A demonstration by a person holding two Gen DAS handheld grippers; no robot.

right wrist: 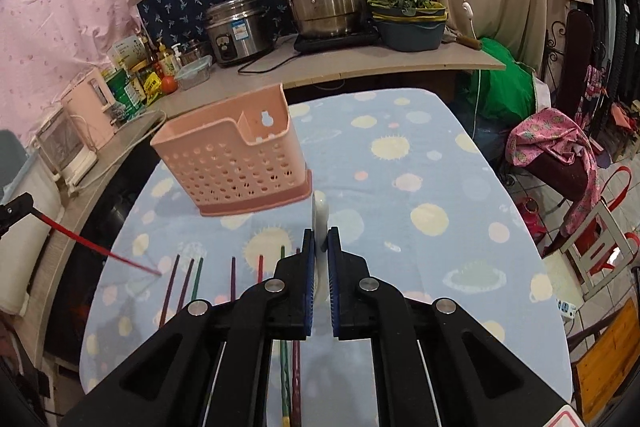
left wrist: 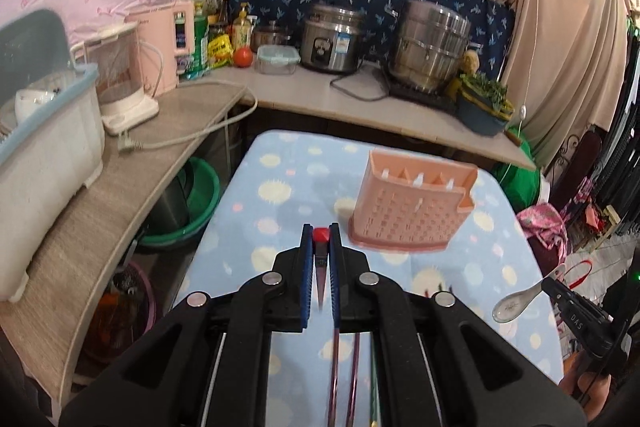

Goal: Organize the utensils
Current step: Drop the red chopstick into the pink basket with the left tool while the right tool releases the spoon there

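Up above the blue table cloth (right wrist: 400, 155) dotted with pale suns and planets, both grippers are clamped on utensils. Its blue pads closed, the left gripper (left wrist: 321, 231) pinches a slim red chopstick (left wrist: 321, 267); the red end cap shows between the fingertips, and in the right wrist view the stick slants down towards the cloth, left of the pink perforated plastic utensil holder (right wrist: 236, 163). Likewise closed, the right gripper (right wrist: 320, 235) grips the handle of a white ceramic soup spoon (left wrist: 516, 303), whose bowl hangs in the air to the right of and nearer than the holder. That holder stands upright on the cloth, ahead of both grippers. Nearer than the holder, several more chopsticks (right wrist: 200, 279), purple, green and red, lie loose on the cloth, roughly side by side.
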